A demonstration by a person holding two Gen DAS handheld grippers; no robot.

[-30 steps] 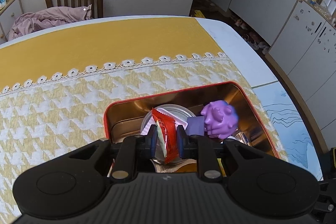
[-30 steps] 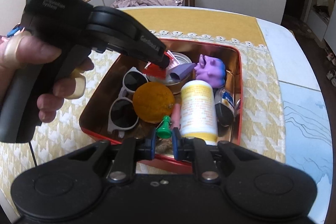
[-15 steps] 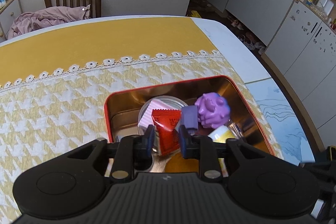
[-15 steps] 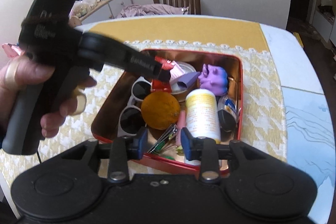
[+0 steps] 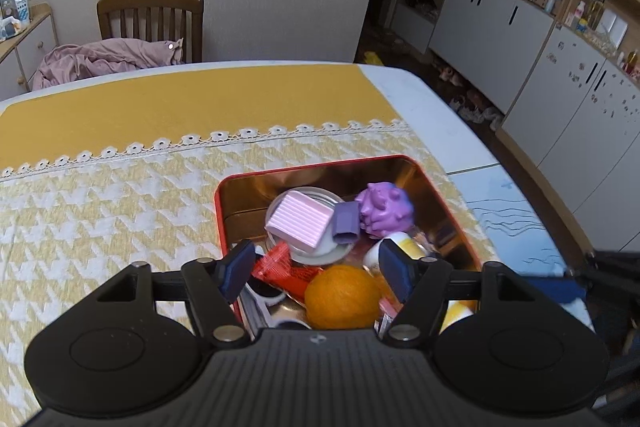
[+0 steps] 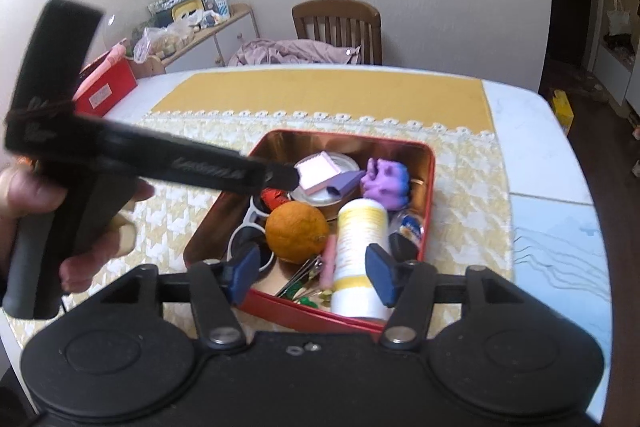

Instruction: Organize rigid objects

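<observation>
Crowding was the risk as I judged it: the red tin was packed tight, and a careless dip could have knocked the orange or rolled the white bottle. Both jaws had just been opening. My left gripper stood spread above the red packet; my right gripper gaped, empty, over the tin's near edge on the surface.
</observation>
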